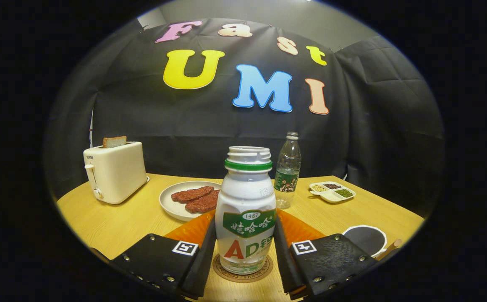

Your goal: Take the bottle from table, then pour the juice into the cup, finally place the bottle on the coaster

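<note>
White bottle (246, 218): I see it upright on the coaster (243, 269).
Gripper (245, 260): fingers flank it; contact unclear.

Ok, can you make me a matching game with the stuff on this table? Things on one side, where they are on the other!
Things:
1. white bottle
2. slice of bread
3. red patties
4. clear bottle

Places:
A. on the white plate
B. standing on the coaster, between the gripper fingers
C. sticking out of the toaster
D. standing on the table, beyond the white bottle

Pairs: 1-B, 2-C, 3-A, 4-D
</note>
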{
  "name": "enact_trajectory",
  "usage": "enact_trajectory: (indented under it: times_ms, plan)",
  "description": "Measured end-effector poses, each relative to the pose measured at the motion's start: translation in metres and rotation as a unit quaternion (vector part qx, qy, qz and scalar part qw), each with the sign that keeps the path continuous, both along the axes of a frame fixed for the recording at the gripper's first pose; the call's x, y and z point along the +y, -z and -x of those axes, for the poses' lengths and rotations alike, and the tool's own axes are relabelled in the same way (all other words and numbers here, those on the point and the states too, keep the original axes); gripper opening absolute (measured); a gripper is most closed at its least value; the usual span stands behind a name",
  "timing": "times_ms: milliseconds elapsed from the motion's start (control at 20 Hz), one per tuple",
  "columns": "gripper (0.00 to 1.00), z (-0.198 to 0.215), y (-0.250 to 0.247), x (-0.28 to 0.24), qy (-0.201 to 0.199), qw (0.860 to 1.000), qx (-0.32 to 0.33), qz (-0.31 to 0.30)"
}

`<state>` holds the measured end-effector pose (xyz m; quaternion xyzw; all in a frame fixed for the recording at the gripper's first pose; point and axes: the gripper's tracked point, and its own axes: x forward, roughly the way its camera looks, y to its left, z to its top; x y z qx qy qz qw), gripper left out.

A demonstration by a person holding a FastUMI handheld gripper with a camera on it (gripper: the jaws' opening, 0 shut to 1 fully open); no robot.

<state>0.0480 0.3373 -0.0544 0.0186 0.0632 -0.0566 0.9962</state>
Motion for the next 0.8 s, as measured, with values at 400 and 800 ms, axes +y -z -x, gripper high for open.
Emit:
enact_trajectory:
  times_ms: [400, 800]
  plan:
    - [0.98, 0.005, -0.007, -0.006, 0.008, 1.000, -0.006, 0.016]
    - [0.97, 0.031, -0.060, 0.004, -0.040, 0.997, -0.053, 0.043]
